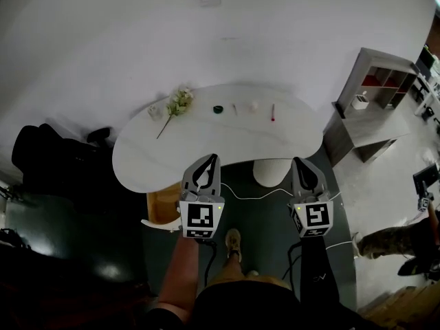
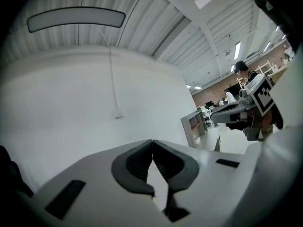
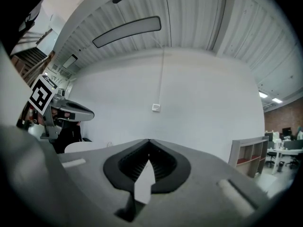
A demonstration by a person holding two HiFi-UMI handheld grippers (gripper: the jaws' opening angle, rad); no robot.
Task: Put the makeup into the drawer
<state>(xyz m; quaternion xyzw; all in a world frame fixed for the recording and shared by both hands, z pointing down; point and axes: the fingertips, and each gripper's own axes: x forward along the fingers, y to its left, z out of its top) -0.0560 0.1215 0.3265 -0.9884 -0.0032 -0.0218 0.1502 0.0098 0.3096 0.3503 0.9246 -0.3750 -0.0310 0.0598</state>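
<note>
before the counter (image 1: pixel 227 139) | left tongs (image 1: pixel 211 158) clenched, empty | right tongs (image 1: pixel 298 161) clenched, empty | makeup (image 1: pixel 273 112) lying along counter's far side

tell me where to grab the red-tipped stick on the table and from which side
Take the red-tipped stick at mid-shaft. It looks to lie flat on the table, pointing roughly away from the person, so come from above with the tongs closing across its thin width. The right gripper is nearer; its tongs are shut and must open first.
</note>
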